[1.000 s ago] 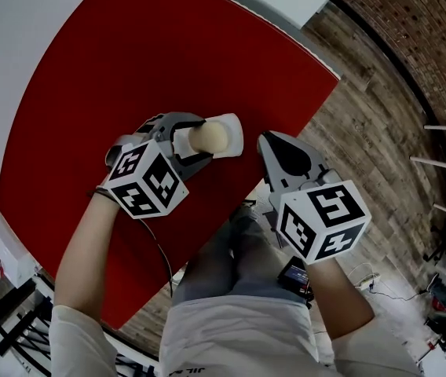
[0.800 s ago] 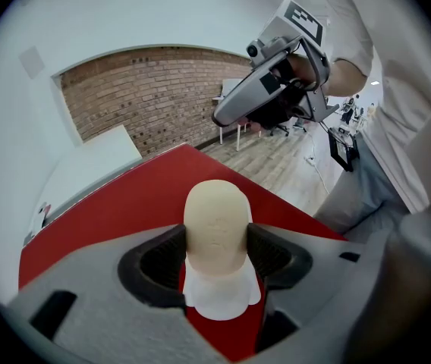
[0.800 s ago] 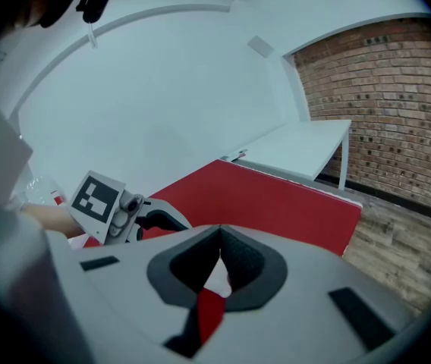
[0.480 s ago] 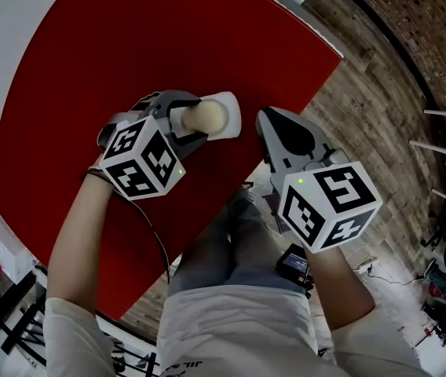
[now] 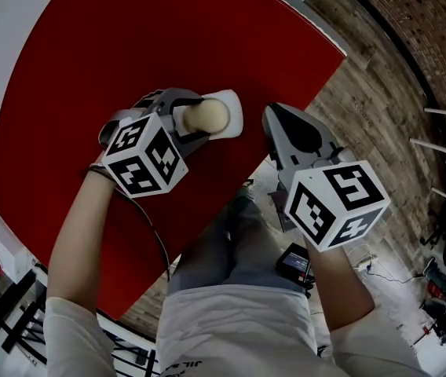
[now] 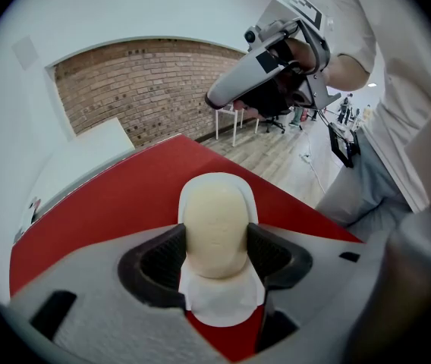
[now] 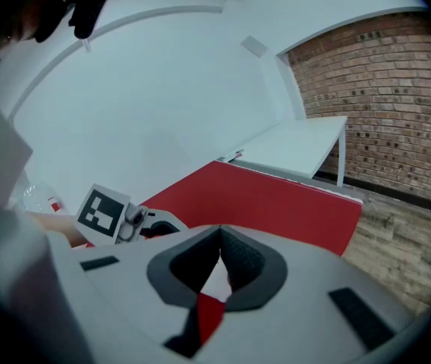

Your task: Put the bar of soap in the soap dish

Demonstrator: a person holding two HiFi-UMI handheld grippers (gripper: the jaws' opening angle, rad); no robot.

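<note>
Head view: the left gripper (image 5: 198, 119) clamps the bar of soap (image 5: 211, 116) between its jaws, directly over the white soap dish (image 5: 234, 103) on the red table (image 5: 113, 53). Over the last second almost nothing has shifted. Soap and dish keep their place relative to the jaws, so the soap seems positioned but not yet released. The right gripper (image 5: 272, 116) waits just off the left gripper's right flank.

Left gripper view: the jaws are partly closed, pressing the cream soap's two sides. Its long axis runs straight ahead along the jaws, with the rounded end pointing past their tips. The dish lies beneath, aligned likewise. Whether they touch is unclear.

Right gripper view: the jaws meet, holding nothing.
</note>
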